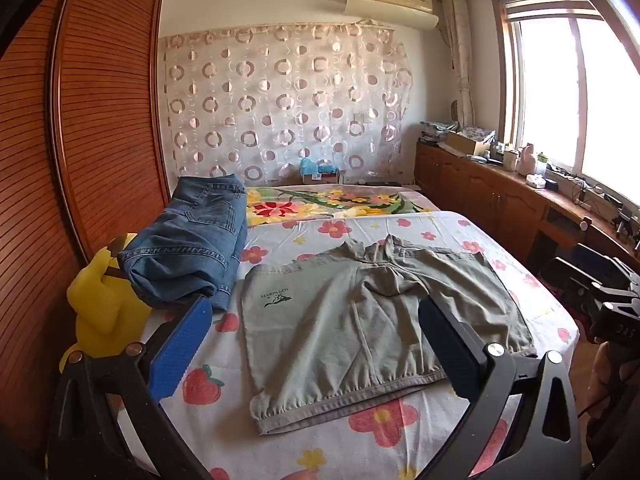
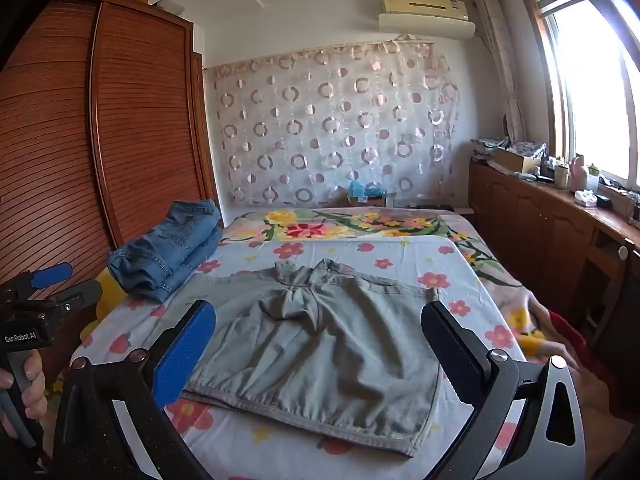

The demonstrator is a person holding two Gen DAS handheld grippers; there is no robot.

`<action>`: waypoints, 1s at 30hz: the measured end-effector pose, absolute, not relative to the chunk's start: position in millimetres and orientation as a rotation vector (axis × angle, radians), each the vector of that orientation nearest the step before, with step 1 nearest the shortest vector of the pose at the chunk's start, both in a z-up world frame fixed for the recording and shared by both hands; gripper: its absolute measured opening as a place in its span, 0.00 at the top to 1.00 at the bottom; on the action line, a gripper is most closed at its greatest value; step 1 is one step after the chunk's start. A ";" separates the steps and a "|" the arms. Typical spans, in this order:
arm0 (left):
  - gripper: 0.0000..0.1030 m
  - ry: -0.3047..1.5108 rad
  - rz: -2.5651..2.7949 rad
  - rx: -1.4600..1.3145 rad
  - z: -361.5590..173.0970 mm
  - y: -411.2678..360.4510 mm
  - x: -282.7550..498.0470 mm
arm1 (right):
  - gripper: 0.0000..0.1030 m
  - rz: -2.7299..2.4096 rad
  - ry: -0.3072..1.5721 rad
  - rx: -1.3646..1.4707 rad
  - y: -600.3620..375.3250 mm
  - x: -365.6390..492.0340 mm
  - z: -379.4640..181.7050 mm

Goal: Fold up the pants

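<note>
Both the left gripper (image 1: pixel 316 320) and right gripper (image 2: pixel 318 326) gape wide, empty, above the grey-green pants (image 1: pixel 372 320), whose printed logo (image 1: pixel 277 299) only the left view shows.

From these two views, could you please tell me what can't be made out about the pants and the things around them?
- Grey pants: near hem corner hidden behind the left claw's finger in the left view.
- Logo: too small to read.
- Yellow toy: partly hidden under the jeans; in the right view almost all hidden.
- Sill clutter: too small, washed out by window glare.
- Right claw: holds nothing.
</note>
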State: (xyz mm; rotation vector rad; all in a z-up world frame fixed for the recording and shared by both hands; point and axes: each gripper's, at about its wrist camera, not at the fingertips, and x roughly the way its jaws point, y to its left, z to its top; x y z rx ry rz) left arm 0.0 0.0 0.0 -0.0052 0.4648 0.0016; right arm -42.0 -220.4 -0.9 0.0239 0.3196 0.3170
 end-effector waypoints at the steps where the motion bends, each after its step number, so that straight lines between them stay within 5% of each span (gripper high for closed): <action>1: 0.00 0.461 0.000 -0.003 0.0 0.1 -0.1 | 0.00 0.317 0.318 0.025 -220.4 -42.4 -0.9; 30: 0.00 0.461 0.010 -0.009 1.1 5.4 1.8 | 0.00 0.311 0.321 0.023 -217.0 -46.1 -0.4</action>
